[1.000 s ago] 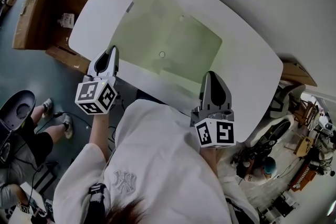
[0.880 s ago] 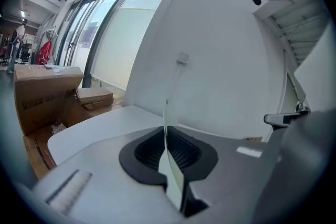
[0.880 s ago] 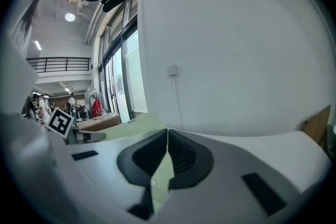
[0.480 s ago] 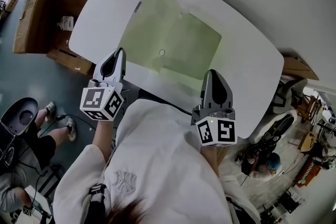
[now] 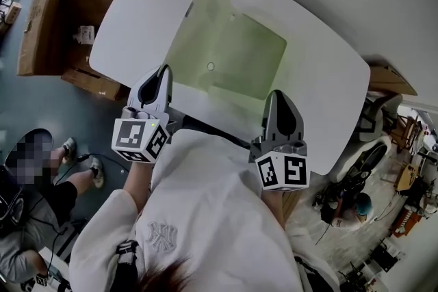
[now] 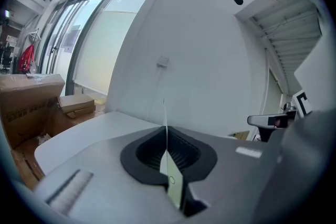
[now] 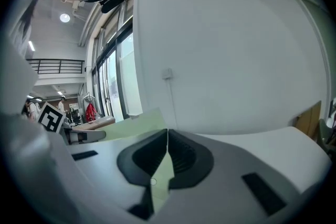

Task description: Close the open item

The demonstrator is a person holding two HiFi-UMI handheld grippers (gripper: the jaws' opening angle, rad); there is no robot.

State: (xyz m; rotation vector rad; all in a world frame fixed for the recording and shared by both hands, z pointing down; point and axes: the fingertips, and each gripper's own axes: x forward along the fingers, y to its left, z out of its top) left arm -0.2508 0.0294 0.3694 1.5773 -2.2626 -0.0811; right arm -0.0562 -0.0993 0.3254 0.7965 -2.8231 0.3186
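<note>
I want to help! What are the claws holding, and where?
Both pinch the green folder: left claw its raised flap's edge, right claw its near edge.

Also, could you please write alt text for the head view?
A pale green folder lies open on a white oval table, its left flap held raised by the left gripper. The right gripper pinches its near right edge.
</note>
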